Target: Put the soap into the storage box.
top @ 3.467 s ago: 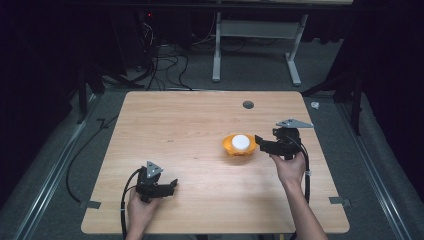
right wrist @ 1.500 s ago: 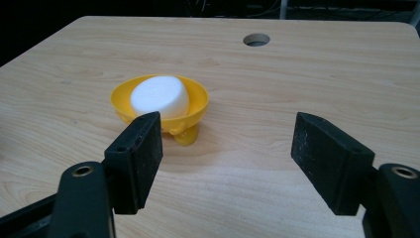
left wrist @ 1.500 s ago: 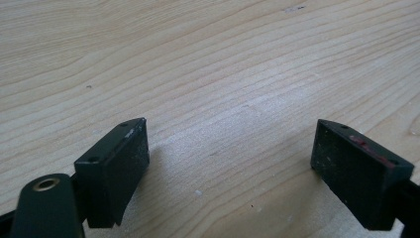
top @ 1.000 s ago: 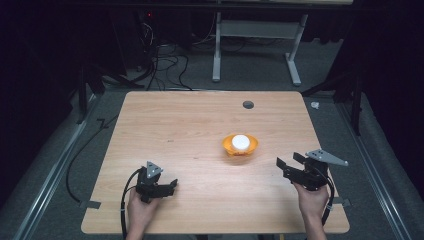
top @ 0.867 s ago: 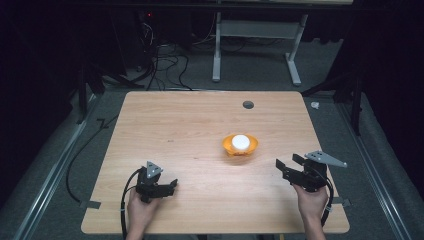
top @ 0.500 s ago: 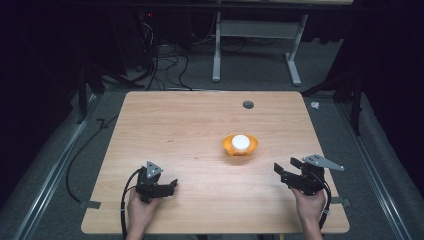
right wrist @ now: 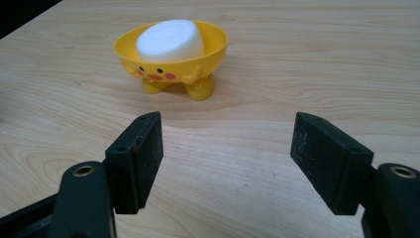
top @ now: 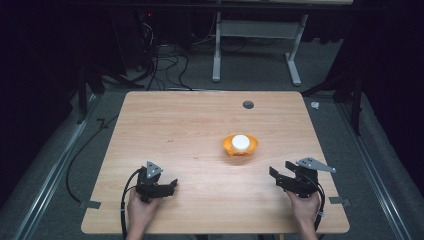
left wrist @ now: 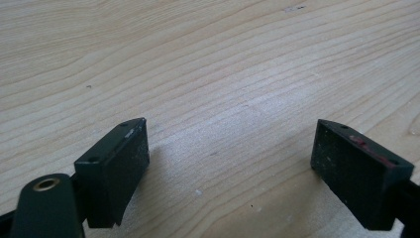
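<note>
High view: a yellow bowl [top: 240,145] holding a white puck [top: 240,141] sat right of centre on the table [top: 190,130], both grippers near the front edge. Left gripper view: the left gripper [left wrist: 233,168] gaped wide over bare wood, empty. Right gripper view: the right gripper [right wrist: 228,158] stood wide apart, empty, the bowl just ahead.

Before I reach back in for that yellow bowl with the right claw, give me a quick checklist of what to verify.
1. Right claw open, nothing held: ok.
2. Yellow footed bowl upright on the table: ok.
3. White foam puck seated inside the bowl: ok.
4. Wood between the right claw and the bowl bare: ok.
5. Left claw open, low over bare wood, away from the bowl: ok.
6. Whether the open jaws span the bowl's width: cannot tell.
</note>
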The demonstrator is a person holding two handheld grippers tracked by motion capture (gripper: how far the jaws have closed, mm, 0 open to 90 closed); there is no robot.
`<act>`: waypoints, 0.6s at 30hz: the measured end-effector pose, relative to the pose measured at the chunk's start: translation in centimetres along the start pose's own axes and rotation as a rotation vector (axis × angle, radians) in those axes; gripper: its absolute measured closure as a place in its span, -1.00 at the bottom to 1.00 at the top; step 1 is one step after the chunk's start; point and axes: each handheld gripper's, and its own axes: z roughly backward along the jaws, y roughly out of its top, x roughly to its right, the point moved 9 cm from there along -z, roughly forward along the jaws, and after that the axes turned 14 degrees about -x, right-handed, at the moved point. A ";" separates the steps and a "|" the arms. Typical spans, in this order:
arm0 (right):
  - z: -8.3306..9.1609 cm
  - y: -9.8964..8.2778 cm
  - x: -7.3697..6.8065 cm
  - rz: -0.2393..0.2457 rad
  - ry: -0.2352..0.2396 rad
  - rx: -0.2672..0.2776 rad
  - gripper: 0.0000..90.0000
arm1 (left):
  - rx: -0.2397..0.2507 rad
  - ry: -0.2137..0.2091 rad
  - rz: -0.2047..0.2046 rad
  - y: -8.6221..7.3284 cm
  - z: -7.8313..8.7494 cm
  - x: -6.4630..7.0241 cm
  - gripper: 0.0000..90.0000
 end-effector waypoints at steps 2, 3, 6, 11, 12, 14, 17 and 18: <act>-0.3 -0.2 -0.2 0.002 0.003 -0.005 -0.34 | 0.000 0.000 0.000 0.0 0.0 0.0 -0.66; -0.4 -0.2 -0.3 0.009 0.008 -0.005 -0.34 | 0.000 0.000 0.000 0.0 0.0 0.0 -0.66; -0.8 -0.4 -0.5 0.021 0.001 -0.016 -0.34 | 0.000 0.000 0.001 0.0 0.0 0.0 -0.66; -1.5 -0.7 -0.5 0.024 -0.015 -0.031 -0.33 | 0.000 0.000 0.001 0.0 0.0 0.0 -0.66; -1.7 -0.8 -0.6 0.022 -0.017 -0.035 -0.33 | 0.000 0.000 0.001 0.0 0.0 0.0 -0.66; -2.0 -0.9 -0.7 0.021 -0.019 -0.043 -0.32 | 0.000 0.000 0.001 0.0 0.0 0.0 -0.66; -2.6 -1.3 -0.7 0.022 -0.021 -0.056 -0.32 | 0.000 0.000 0.001 0.0 0.0 0.0 -0.66; -2.7 -1.4 -0.7 0.024 -0.023 -0.060 -0.32 | 0.000 0.000 0.001 0.0 0.0 0.0 -0.66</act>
